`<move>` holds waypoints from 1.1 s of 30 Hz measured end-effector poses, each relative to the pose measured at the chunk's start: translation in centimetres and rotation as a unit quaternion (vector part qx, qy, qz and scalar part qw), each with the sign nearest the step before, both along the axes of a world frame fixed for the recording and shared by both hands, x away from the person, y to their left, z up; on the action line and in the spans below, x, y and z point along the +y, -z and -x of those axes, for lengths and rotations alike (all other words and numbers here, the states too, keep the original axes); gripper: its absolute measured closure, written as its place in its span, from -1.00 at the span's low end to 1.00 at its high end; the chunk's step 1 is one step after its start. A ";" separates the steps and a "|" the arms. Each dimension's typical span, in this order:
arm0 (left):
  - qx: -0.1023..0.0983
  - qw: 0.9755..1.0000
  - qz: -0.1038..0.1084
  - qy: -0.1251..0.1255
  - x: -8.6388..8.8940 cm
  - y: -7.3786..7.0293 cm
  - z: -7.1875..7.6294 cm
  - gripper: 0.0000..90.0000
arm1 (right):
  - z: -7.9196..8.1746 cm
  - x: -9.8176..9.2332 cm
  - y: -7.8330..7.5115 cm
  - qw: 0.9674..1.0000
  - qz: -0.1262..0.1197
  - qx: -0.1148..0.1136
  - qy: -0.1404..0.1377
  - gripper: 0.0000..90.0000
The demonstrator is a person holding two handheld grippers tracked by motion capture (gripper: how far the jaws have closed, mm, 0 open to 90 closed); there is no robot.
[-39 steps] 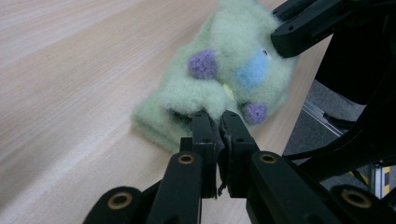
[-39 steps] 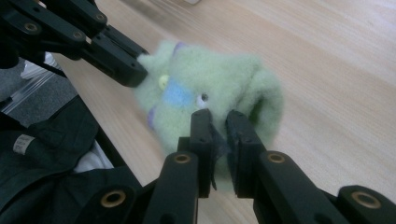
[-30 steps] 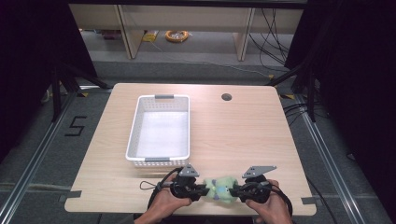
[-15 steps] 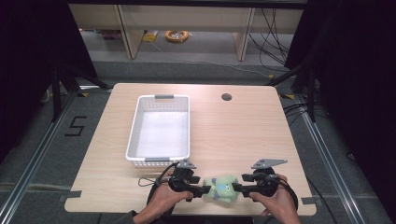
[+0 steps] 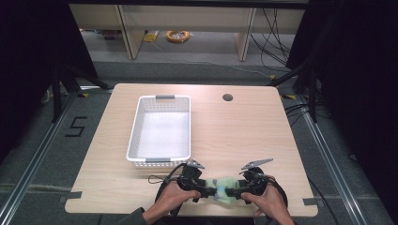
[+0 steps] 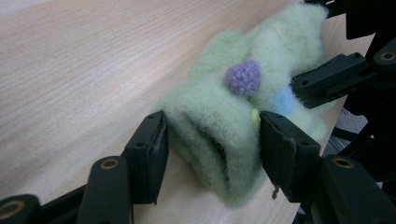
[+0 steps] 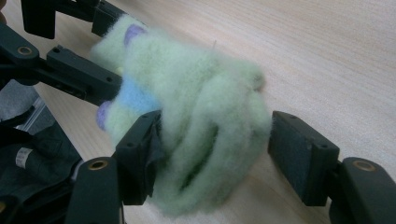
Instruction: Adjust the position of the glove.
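Fuzzy green sock [image 5: 220, 186] now lying flatter on the table [image 5: 244, 131], both grippers, left [image 5: 199, 186] and right [image 5: 240, 188], having just been opening, jaws loose around its 2 ends.

Marked in black on the grey floor [image 5: 56, 154] left of the table [image 5: 244, 140]: a single digit "5" [image 5: 76, 126]. Legible nowhere else, no brand, label or sign on any other surface.
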State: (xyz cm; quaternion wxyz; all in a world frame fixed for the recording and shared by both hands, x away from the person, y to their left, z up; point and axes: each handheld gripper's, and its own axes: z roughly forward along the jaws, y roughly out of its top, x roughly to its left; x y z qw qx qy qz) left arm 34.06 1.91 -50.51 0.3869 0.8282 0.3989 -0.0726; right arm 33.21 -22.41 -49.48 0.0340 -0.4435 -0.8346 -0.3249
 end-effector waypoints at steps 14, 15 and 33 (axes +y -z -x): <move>-0.023 0.999 0.031 -0.002 0.0 0.6 0.7 0.44 | 0.2 0.1 0.5 0.999 -0.039 0.004 -0.020 0.38; -0.030 0.999 0.032 -0.002 -0.1 0.6 0.8 0.46 | 0.4 0.2 0.4 0.999 -0.039 0.004 -0.018 0.40; -0.077 0.996 0.039 0.018 0.5 -1.2 1.7 0.58 | 1.3 0.3 -1.2 0.998 -0.051 -0.031 -0.024 0.49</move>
